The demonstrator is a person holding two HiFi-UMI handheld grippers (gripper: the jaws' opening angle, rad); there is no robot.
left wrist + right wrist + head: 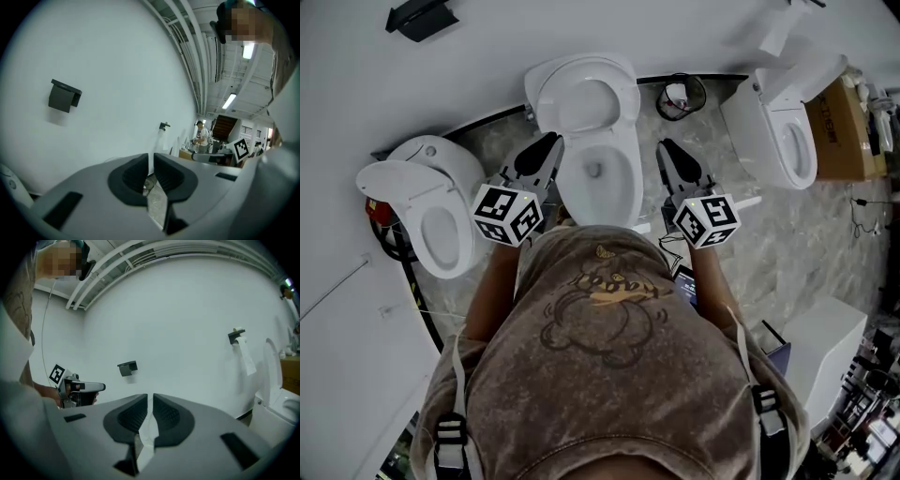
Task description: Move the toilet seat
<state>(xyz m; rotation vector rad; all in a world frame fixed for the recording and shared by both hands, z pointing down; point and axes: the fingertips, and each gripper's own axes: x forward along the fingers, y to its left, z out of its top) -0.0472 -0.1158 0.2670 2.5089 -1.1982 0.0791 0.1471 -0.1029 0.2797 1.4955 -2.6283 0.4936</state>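
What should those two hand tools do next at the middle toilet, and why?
Both the left gripper and right gripper are shut on nothing, beside the bowl. So probably open them and reach forward to the seat, which looks tipped up.

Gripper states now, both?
Left grey two-jaw gripper: closed, nothing between the jaws.
Right grey two-jaw gripper: closed, nothing between the jaws.

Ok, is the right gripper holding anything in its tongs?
No, the right gripper has its tongs closed together with nothing between them.
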